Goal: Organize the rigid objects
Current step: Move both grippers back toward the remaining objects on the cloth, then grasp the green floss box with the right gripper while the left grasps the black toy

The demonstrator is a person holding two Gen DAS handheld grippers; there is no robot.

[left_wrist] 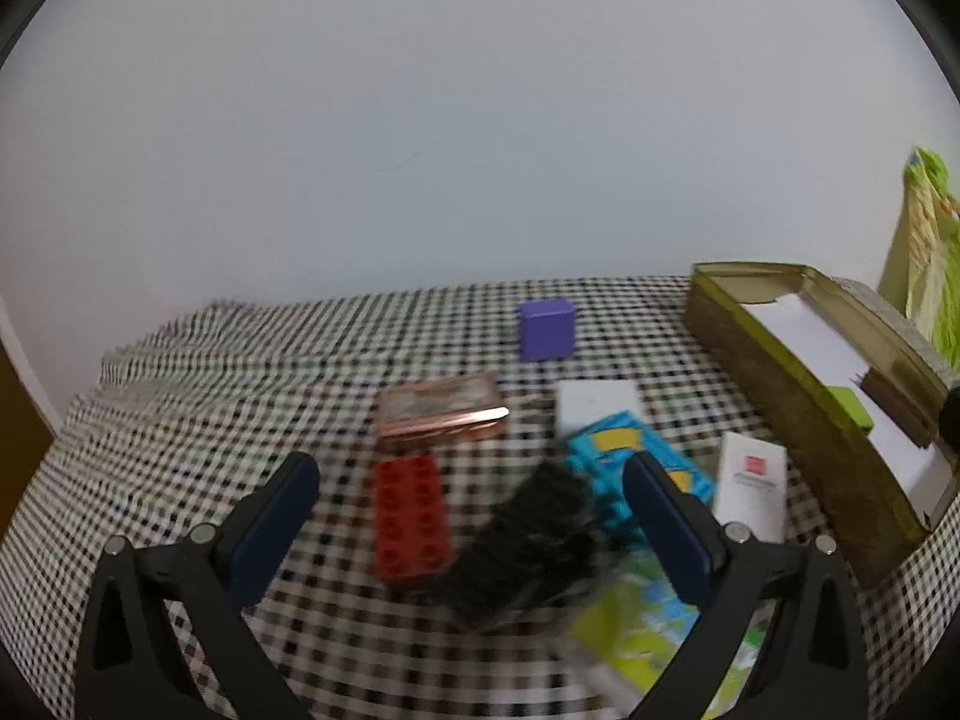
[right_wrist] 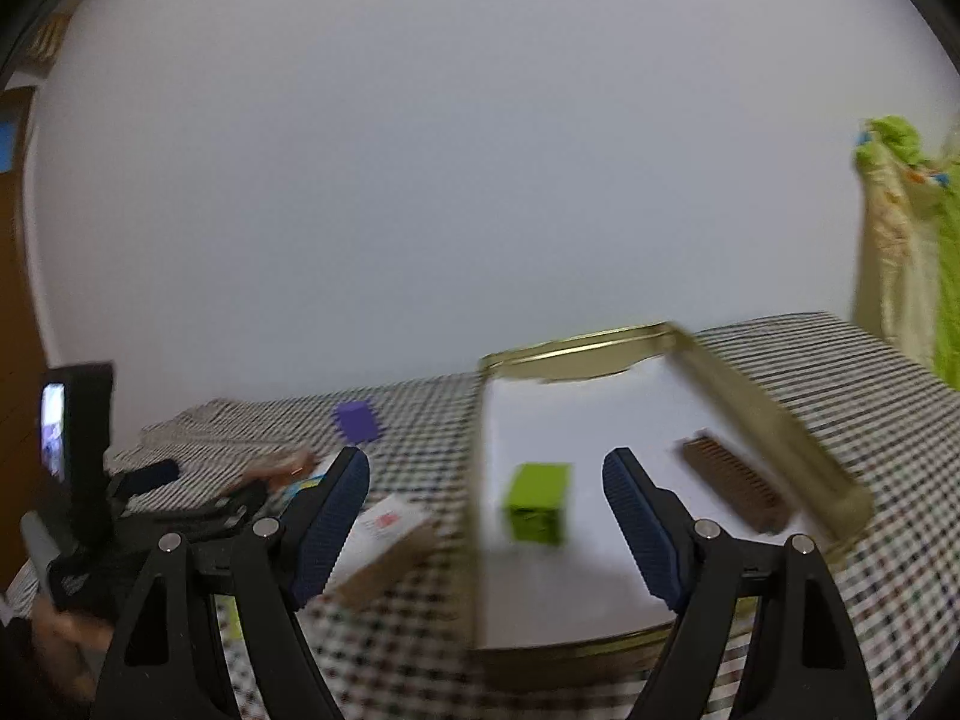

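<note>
My left gripper (left_wrist: 471, 477) is open and empty above a red studded brick (left_wrist: 409, 521) and a black block (left_wrist: 528, 546) on the checked cloth. Beyond lie a copper tin (left_wrist: 441, 411), a purple cube (left_wrist: 546, 329), a white card (left_wrist: 597, 405), a blue box (left_wrist: 636, 474) and a white carton (left_wrist: 753, 483). My right gripper (right_wrist: 486, 480) is open and empty over a gold tin box (right_wrist: 774, 420). A green cube (right_wrist: 536, 503) and a brown comb-like block (right_wrist: 735, 480) lie inside it. The gold box also shows in the left wrist view (left_wrist: 780, 384).
The table has a checked cloth (left_wrist: 210, 372) and stands against a plain wall. A yellow-green leaflet (left_wrist: 648, 618) lies at the front right. Green fabric (right_wrist: 912, 252) hangs at the right. My left gripper's body with its screen (right_wrist: 72, 450) is at the left of the right wrist view.
</note>
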